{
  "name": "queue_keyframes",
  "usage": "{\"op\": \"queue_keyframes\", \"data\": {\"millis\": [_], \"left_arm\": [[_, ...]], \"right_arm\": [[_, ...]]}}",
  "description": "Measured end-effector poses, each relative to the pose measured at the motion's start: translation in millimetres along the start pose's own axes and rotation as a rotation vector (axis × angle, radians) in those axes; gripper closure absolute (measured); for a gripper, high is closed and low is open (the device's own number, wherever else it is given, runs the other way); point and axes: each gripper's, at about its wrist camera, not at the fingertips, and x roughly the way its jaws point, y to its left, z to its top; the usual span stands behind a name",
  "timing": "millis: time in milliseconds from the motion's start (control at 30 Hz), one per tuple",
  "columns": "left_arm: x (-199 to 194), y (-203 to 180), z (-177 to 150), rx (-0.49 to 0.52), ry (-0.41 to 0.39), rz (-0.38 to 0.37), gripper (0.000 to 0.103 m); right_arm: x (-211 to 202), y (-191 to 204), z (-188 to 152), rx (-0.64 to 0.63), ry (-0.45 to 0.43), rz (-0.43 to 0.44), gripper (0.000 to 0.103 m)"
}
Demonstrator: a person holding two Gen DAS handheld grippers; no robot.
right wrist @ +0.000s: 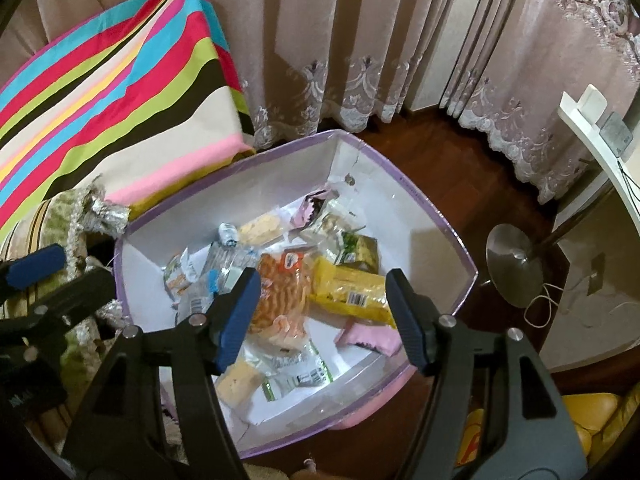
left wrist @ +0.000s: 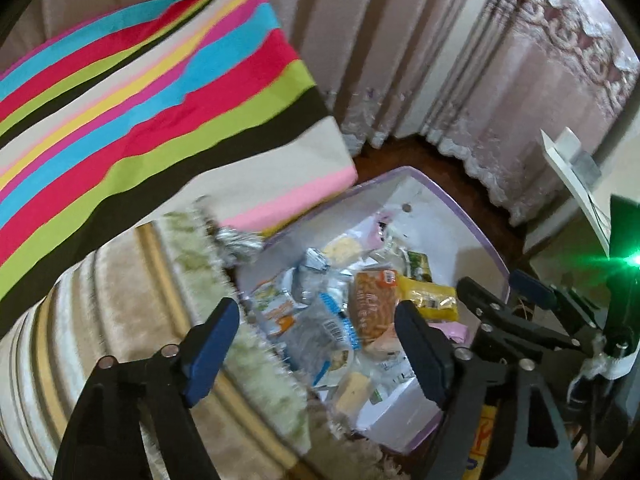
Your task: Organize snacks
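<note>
A white box with a purple rim (right wrist: 420, 200) stands on the floor, filled with several snack packets. Inside lie an orange snack bag (right wrist: 280, 292), a yellow packet (right wrist: 352, 288), a pink wafer packet (right wrist: 372, 338) and a clear plastic bottle (right wrist: 226, 258). My right gripper (right wrist: 324, 316) is open and empty, hovering over the box. My left gripper (left wrist: 316, 344) is open and empty above the box's left edge (left wrist: 256, 264); the orange bag (left wrist: 372, 304) and yellow packet (left wrist: 432, 300) lie between its fingers in view. The right gripper (left wrist: 508, 292) also shows at the right there.
A bright striped cloth (right wrist: 112, 92) covers furniture at the left, beside a beige striped rug (left wrist: 120, 300). Curtains (right wrist: 360, 40) hang behind. A lamp's round metal base (right wrist: 516, 268) with cord stands right of the box on dark wood floor. A white shelf (right wrist: 600, 148) is at far right.
</note>
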Motion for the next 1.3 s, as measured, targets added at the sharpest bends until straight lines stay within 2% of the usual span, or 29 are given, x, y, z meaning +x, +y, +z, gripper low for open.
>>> {"op": "queue_keyframes", "data": {"millis": [100, 200, 333, 500, 833, 1300], "left_arm": [[-1.7, 2.8, -3.2, 0.002, -0.007, -0.003, 0.021], [1.6, 1.2, -2.7, 0.028, 0.017, 0.017, 0.021], [2.8, 2.1, -2.0, 0.011, 0.028, 0.008, 0.021], [4.6, 1.2, -2.5, -0.007, 0.031, 0.0, 0.019], [6.3, -1.0, -3.3, 0.011, 0.033, 0.01, 0.019], [6.0, -0.5, -3.3, 0.015, 0.034, 0.009, 0.019]], "right_arm": [[-2.1, 0.2, -0.4, 0.027, -0.002, 0.019, 0.025], [-4.2, 2.8, 0.8, 0.028, -0.006, 0.017, 0.025], [-6.9, 7.0, 1.7, 0.019, -0.021, -0.014, 0.023], [-9.1, 6.1, 3.5, 0.022, -0.057, -0.027, 0.023], [-6.2, 10.4, 3.2, 0.025, -0.03, 0.022, 0.023], [-2.7, 9.4, 1.9, 0.02, -0.004, 0.018, 0.023]]}}
